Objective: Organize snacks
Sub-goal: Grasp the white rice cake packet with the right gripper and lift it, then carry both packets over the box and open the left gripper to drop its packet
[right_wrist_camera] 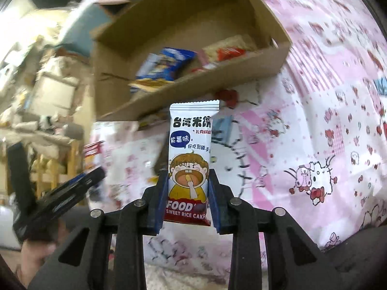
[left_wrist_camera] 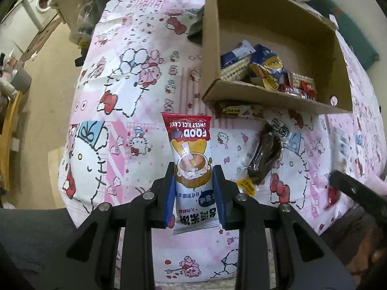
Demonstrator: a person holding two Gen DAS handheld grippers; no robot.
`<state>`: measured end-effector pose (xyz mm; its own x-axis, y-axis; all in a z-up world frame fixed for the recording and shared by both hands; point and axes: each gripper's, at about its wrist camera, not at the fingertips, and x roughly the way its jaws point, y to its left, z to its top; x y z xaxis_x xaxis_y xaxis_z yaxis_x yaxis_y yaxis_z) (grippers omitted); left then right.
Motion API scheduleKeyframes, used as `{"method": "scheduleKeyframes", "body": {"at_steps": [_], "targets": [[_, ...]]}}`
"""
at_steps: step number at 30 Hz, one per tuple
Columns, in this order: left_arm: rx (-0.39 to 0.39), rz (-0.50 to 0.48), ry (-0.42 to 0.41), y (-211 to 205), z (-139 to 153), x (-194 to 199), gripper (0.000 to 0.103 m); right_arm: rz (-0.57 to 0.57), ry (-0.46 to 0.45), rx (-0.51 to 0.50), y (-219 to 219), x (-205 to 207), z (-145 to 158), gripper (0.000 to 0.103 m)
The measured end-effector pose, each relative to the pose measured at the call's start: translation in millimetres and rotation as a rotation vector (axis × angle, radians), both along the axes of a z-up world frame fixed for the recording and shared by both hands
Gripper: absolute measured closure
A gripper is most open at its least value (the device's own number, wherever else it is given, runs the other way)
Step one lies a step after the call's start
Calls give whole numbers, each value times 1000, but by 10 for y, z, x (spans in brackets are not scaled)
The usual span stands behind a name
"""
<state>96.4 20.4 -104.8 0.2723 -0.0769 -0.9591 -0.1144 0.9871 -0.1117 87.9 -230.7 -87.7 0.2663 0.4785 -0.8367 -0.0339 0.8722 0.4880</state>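
Each gripper pinches its own sweet rice cake packet. The left gripper has its blue pads pressed on the sides of a rice cake packet, red end pointing away, held above the pink cartoon-print cloth. The right gripper clamps a second rice cake packet with its white end pointing away and the red "FOOD" band down between the pads; this view is blurred around the edges.

Just beyond both packets stands the open cardboard box, resting on the cloth. Inside it lie several snacks: blue-and-white wrappers and red ones piled toward one end. In front of the box, on the cloth, a dark brown snack in clear wrap lies near the left gripper's packet, and another brown-printed packet sits right against the box's near wall. The other gripper's black arm shows at the right edge of the left wrist view.
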Motion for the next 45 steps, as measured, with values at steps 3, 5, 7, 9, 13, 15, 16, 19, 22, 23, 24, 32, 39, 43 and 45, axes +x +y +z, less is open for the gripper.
{"method": "scheduleKeyframes", "body": {"at_steps": [3, 5, 7, 9, 13, 15, 16, 19, 22, 23, 24, 32, 39, 43, 45], "targets": [[-21, -3, -25, -14, 112, -45, 78, 27, -75, 34, -9, -96, 201, 71], [-8, -19, -75, -60, 255, -87, 78, 36, -133, 30, -52, -139, 351, 71], [-10, -23, -131, -88, 419, -129, 78, 29, -182, 25, -74, -132, 444, 71], [1, -31, -186, -114, 573, -144, 78, 17, -230, -19, -105, -147, 555, 71], [50, -103, -280, -219, 853, -64, 78, -16, -300, -16, -179, -100, 699, 71], [65, -126, -318, -248, 965, 0, 78, -25, -327, 2, -224, -47, 759, 71], [58, -132, -330, -256, 1016, 45, 78, -30, -341, 17, -254, -21, 789, 71], [25, -135, -360, -263, 1142, 191, 78, -51, -381, 42, -328, 83, 831, 71], [5, -139, -386, -302, 1230, 361, 78, -86, -392, 32, -461, 264, 880, 71], [4, -138, -387, -315, 1232, 420, 78, -93, -393, 31, -496, 314, 875, 71], [3, -139, -386, -327, 1239, 481, 78, -105, -392, 29, -532, 377, 861, 71], [-10, -154, -386, -459, 1137, 875, 78, -138, -344, 15, -656, 733, 678, 71], [-9, -162, -368, -585, 810, 1117, 78, -106, -323, -7, -552, 1047, 513, 71], [-24, -140, -325, -550, 592, 1192, 78, -83, -294, -24, -453, 1229, 367, 71], [-22, -129, -310, -535, 524, 1225, 78, -66, -284, -46, -397, 1277, 305, 70]]}}
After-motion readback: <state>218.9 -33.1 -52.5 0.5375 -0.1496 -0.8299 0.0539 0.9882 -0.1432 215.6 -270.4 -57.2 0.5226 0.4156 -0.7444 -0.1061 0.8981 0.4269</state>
